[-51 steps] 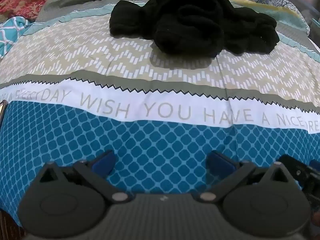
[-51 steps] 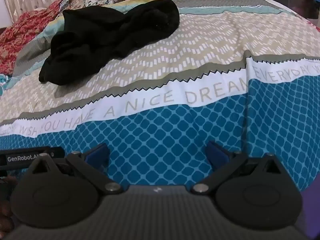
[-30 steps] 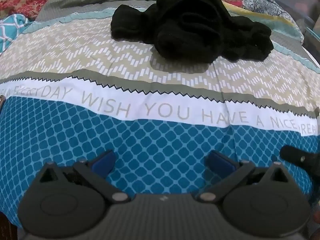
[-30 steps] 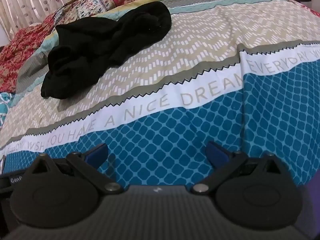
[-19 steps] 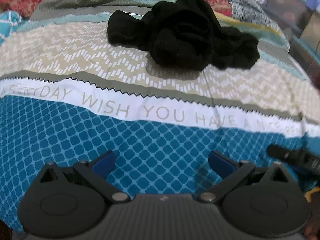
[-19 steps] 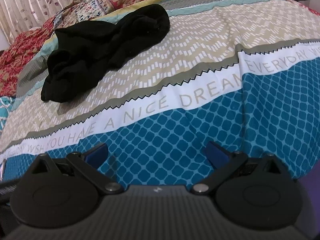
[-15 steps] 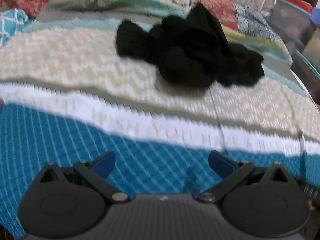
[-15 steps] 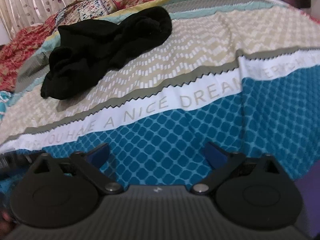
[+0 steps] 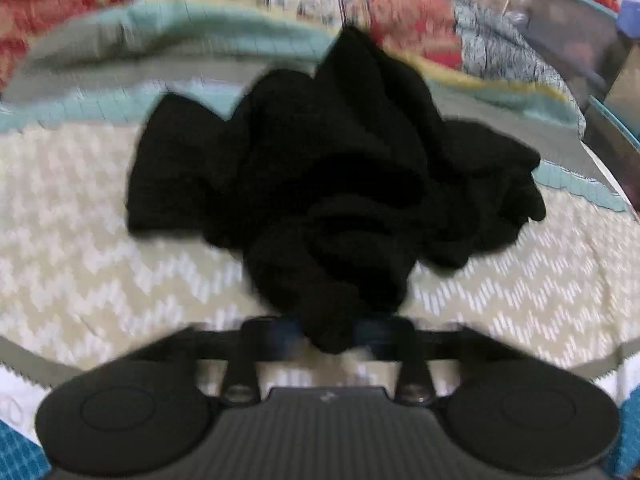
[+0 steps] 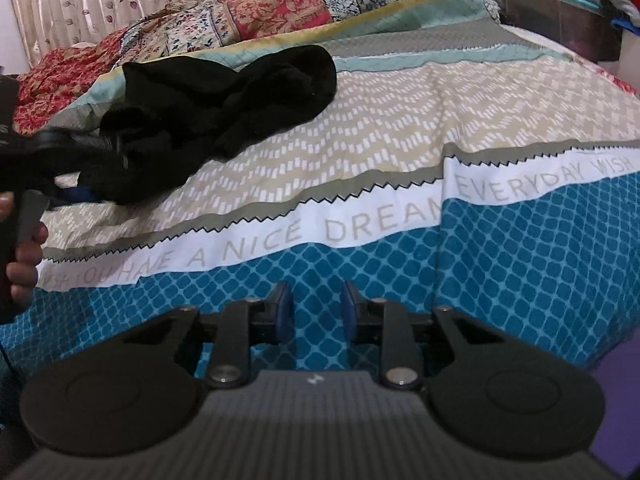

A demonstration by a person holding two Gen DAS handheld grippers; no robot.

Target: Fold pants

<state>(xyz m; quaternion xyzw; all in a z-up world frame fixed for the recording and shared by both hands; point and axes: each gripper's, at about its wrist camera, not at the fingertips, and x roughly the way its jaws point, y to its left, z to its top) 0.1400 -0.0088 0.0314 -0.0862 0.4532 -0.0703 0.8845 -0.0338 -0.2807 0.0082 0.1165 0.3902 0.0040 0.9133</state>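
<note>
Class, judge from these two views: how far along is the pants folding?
Barely begun. Done: nothing; the pants lie crumpled on the bedspread. In hand: the left gripper looks closed on the heap's near edge, though that view is blurred. The right gripper is empty, over the blue band, jaws partly closed. Left: spreading flat, then every fold.

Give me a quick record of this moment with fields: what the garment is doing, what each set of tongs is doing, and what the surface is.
garment: black pants, crumpled in a heap, not yet folded
left tongs: closed on the near edge of the pants
right tongs: narrowed to a small gap, holding nothing, over the blue part of the bedspread, away from the pants
surface: patterned bedspread with a white lettered band
view quality: left wrist view is motion-blurred
</note>
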